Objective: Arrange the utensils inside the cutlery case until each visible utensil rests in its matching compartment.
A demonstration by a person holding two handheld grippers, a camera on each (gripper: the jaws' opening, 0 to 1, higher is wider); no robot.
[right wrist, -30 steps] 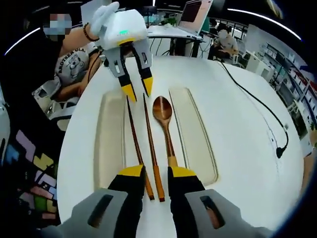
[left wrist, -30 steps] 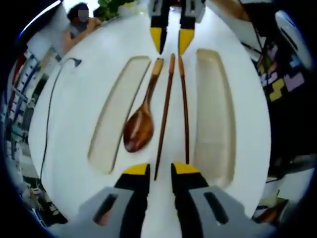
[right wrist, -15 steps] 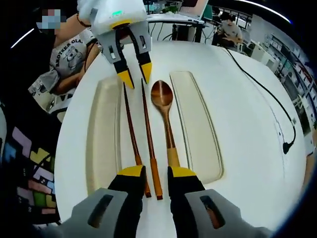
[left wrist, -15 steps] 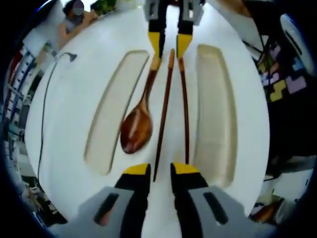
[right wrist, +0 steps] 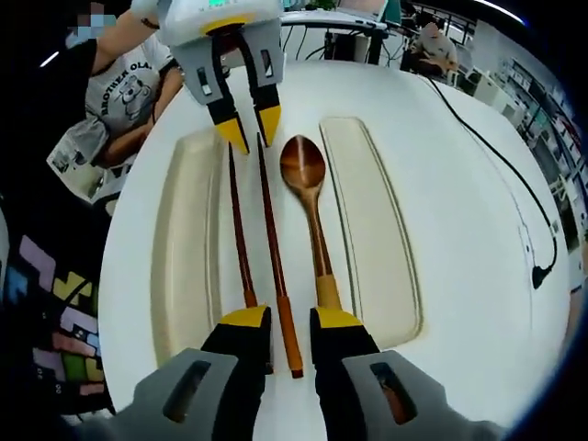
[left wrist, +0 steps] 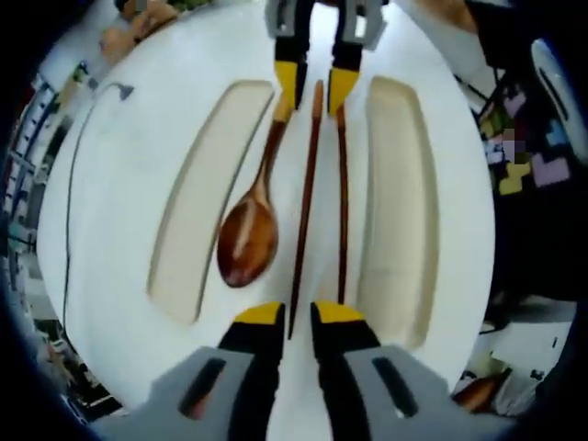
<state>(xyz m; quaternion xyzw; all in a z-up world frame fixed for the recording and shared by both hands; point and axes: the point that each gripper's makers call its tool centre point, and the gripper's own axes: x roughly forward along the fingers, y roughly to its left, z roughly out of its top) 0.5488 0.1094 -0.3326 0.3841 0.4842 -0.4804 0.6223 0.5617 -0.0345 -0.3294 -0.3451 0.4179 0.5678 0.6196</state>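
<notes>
1. layout: wooden spoon point(right wrist: 310, 207) and two chopsticks point(right wrist: 268, 248) lie side by side on the white surface point(right wrist: 459, 303), between the two long halves of the cutlery case point(right wrist: 367, 220). nothing is in a compartment yet; both troughs look empty.
2. left claw point(left wrist: 287, 314): jaws a little apart, holding nothing, straddling the pointed end of one chopstick near the spoon bowl.
3. right claw point(right wrist: 280, 318): jaws a little apart, empty, sitting over the spoon handle end, with the chopstick butts just beside it.
4. risk a: sticks lie almost touching each other and the spoon handle. closing either claw here could trap two items, or pinch one and flick its neighbour sideways.
5. risk b: both claws work opposite ends of the same narrow group. if they lift out of sync, a stick pivots and slides off.
6. risk c: thin round sticks lying flat on a smooth top. i expect a roll away from the spoon if the jaws land off-centre.
7. risk d: which trough matches which utensil isn't clear from here, so a wrong drop is possible.
</notes>
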